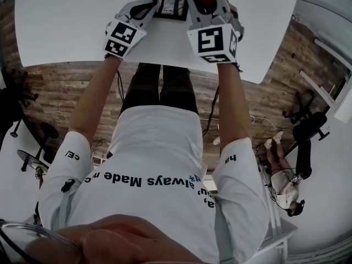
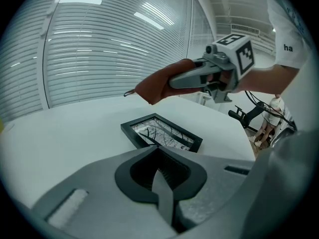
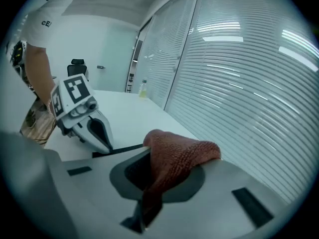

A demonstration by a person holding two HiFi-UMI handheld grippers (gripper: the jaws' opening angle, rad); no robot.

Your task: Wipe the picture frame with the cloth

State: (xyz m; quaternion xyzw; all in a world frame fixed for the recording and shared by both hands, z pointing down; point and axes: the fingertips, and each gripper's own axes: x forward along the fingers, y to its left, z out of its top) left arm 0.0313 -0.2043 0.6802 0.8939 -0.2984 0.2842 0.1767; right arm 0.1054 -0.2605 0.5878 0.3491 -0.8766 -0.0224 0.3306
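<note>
Right gripper (image 3: 144,203) clamps a rust-red cloth (image 3: 179,153) in the air near the black picture frame (image 2: 162,133), which lies flat on the white table (image 2: 65,133) and shows whole only in the left gripper view. Left gripper (image 2: 164,188) has its jaws together, empty. The shirt (image 1: 159,202) reads "always Made".

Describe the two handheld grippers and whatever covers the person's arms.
Both the left gripper and the right gripper have light grey moulded bodies, with a black-lined hollow behind the jaws. Each carries a white marker cube printed with black square patterns. The arms are bare below the short white sleeves of a T-shirt with black lettering.
</note>
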